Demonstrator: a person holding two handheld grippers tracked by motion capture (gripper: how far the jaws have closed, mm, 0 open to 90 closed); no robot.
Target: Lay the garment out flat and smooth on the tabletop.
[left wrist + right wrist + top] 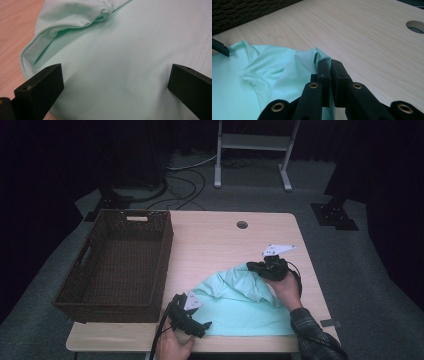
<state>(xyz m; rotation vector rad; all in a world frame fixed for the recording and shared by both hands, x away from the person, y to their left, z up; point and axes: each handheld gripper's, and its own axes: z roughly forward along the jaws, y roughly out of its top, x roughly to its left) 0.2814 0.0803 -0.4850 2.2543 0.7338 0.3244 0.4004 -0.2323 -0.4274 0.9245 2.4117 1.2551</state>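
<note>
while the mint-green garment (240, 302) lies spread over the near right part of the counter (215, 240), i have my right tool (256, 266) pinching its far edge, jaws pressed together on a raised fold of the fabric. the right gripper view shows that fold (318, 56) pulled up into a small peak between the pads, so the cloth is lifted there rather than lying flat; i judge that grip is meant to carry the far edge over the rest, as a fold toward me or toward the left. my left tool (205, 326) sits at the near left corner of the garment with its jaws spread wide, and in the left gripper view the two pads (43, 85) stand on either side of a smooth stretch of cloth without pressing it. it seems placed to hold that corner down or take it up next, though i cannot tell whether the pads touch the fabric. the brown wicker basket (120, 265) stands on the left side of the counter, just beside the garment's left edge and with nothing visible in it, likely the place for the folded piece.
</note>
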